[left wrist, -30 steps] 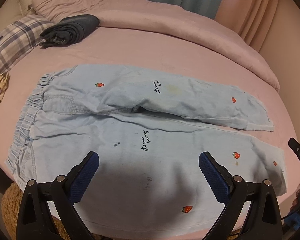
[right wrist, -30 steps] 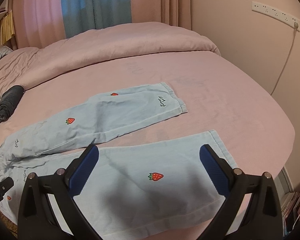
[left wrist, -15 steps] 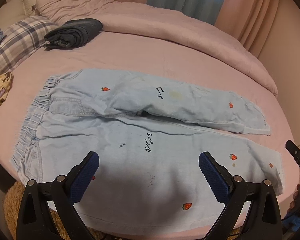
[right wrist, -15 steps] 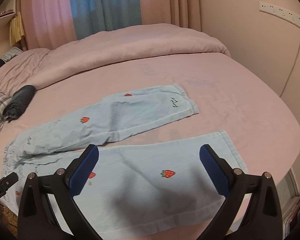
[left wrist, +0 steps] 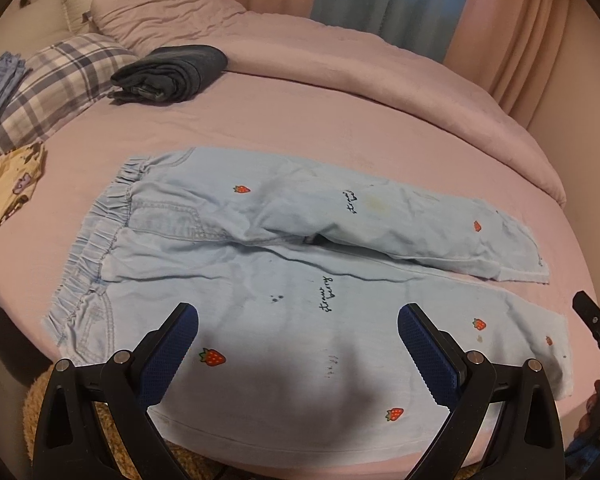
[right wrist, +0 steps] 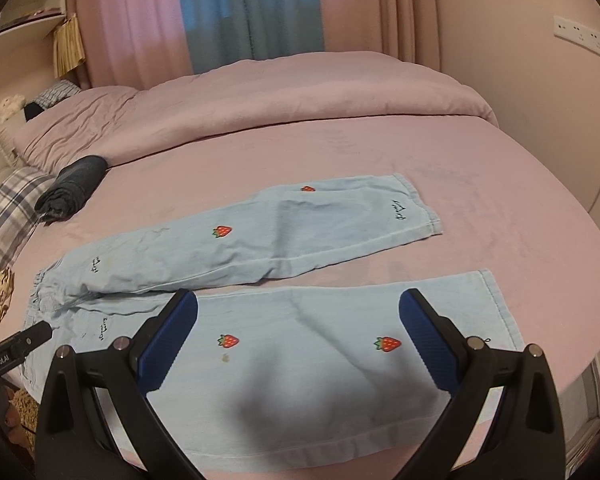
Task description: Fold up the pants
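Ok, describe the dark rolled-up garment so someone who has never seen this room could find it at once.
Start at the big pink bed and look toward its head end, past the waistband of the light blue pants spread flat. There, beside the plaid pillow and in front of the bunched pink duvet, lies the dark garment. It is the only charcoal thing on the bed, and it is bundled.

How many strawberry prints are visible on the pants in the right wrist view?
4 on the pants: two on the far leg, two on the near leg. Others may be hidden.
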